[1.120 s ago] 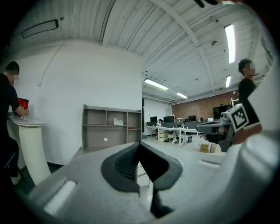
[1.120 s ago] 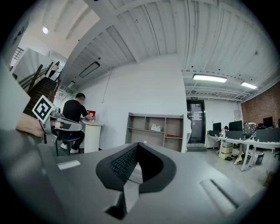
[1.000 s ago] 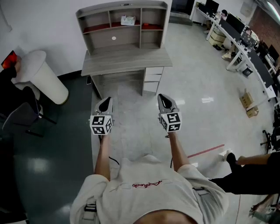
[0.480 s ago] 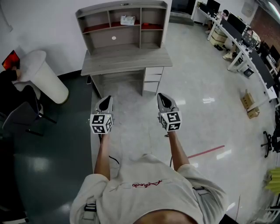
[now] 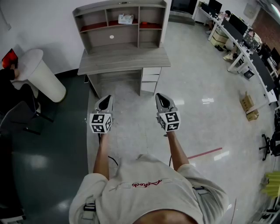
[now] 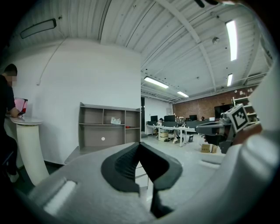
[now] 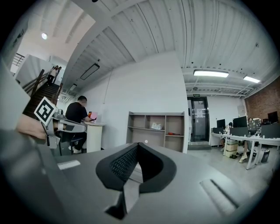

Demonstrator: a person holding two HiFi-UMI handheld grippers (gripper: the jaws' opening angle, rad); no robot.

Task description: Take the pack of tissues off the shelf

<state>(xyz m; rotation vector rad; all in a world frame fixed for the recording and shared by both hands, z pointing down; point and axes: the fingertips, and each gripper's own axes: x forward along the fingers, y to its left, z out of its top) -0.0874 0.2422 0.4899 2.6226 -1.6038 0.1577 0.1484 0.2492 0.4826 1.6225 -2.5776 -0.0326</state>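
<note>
Task looks barely started, judging by how things lie. The pack of tissues [image 5: 127,19] sits in the upper middle compartment of the shelf [image 5: 119,4], about midway between the two dividers. It is untouched, with nothing near it. The shelf stands along the back edge of the desk [image 5: 124,59]. The desk's own top, from back edge to front edge, looks bare.

My left gripper [image 5: 105,101] has its jaws pressed together with nothing between them, and its own view shows the dark pads meeting at the tips. My right gripper [image 5: 162,99] is the same, pads closed on each other and empty. Both are held roughly level, side by side over open floor [image 5: 192,87], well apart from the desk's front edge and aimed toward the shelf (the pack shows small and far off in both gripper views).

So done: nothing I can credit except facing the right way. Left to do, as I judge it:
- close the gap to the desk's front edge
- reach over the desk top to that middle compartment
- open one gripper
- clamp the pack and draw it out clear of the shelf
</note>
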